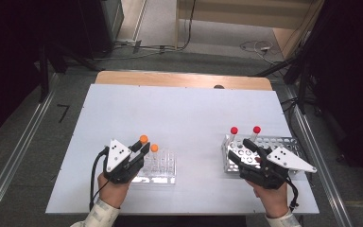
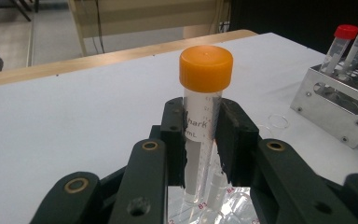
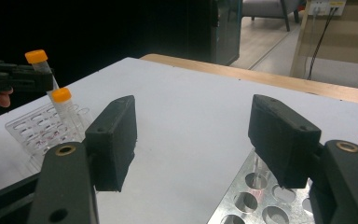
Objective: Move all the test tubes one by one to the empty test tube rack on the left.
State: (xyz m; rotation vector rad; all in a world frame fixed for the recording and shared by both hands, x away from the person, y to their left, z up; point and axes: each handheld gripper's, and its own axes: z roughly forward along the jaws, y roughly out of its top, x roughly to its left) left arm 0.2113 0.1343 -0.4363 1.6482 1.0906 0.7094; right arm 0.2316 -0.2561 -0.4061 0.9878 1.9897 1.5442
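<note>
A clear tube with an orange cap (image 2: pixel 205 67) stands upright between the pads of my left gripper (image 2: pixel 204 135), which is shut on it. Its lower end reaches the clear plastic rack (image 2: pixel 242 205); whether it sits in a hole I cannot tell. From above, my left gripper (image 1: pixel 141 150) holds this tube (image 1: pixel 143 139) at the left end of the clear rack (image 1: pixel 163 176). A second orange-capped tube (image 1: pixel 154 148) stands in that rack. My right gripper (image 1: pixel 240 150) hangs open over the metal rack (image 1: pixel 283 142), nothing between its jaws (image 3: pixel 200 135).
Two red-capped tubes (image 1: pixel 234 130) (image 1: pixel 256 129) stand at the far side of the metal rack. The white table top (image 1: pixel 179 113) spreads between the two racks and behind them. Its wooden far edge (image 1: pixel 179 79) borders the floor with cables.
</note>
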